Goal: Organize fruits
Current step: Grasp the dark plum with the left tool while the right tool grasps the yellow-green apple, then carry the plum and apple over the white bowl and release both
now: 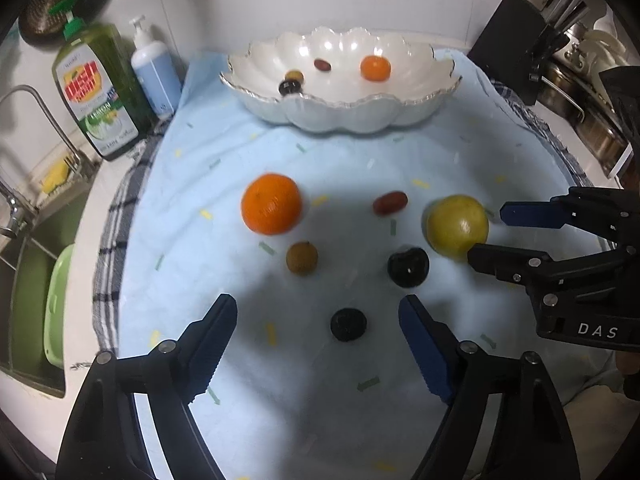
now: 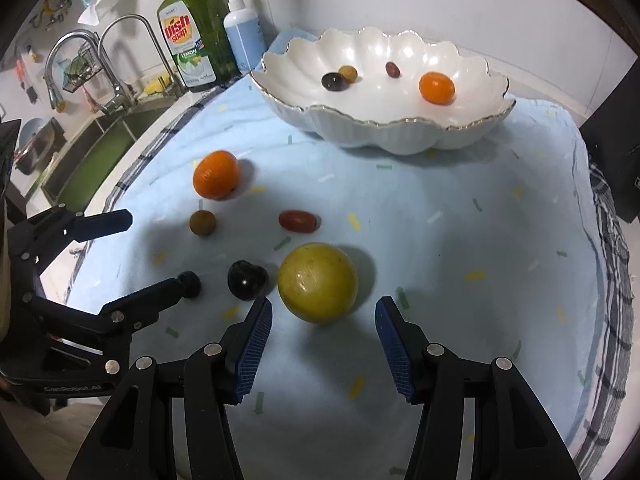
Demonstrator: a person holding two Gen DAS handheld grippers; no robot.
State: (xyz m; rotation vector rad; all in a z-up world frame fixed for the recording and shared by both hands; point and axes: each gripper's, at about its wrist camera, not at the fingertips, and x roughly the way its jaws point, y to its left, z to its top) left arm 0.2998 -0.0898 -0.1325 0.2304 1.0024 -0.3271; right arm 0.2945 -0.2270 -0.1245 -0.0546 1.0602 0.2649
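Loose fruit lies on a light blue cloth (image 1: 224, 148): an orange (image 1: 271, 204), a brown round fruit (image 1: 302, 258), a red oblong fruit (image 1: 390, 203), a dark plum (image 1: 408, 267), a big yellow fruit (image 2: 317, 282) and a small dark fruit (image 1: 348, 324). My left gripper (image 1: 318, 308) is open, with the small dark fruit just ahead between its fingertips, untouched. My right gripper (image 2: 324, 306) is open too, its blue pads flanking the near side of the yellow fruit without pressing it. Behind stands a white scalloped bowl (image 1: 340, 116) holding a small orange (image 1: 375, 68) and three small fruits.
A green dish soap bottle (image 1: 96, 92) and a blue pump bottle (image 1: 154, 72) stand at the back left beside the sink (image 1: 24, 280) and tap (image 2: 120, 60). A black knife block (image 1: 516, 40) and metal pots (image 1: 592, 92) crowd the right. A checked towel edges the cloth.
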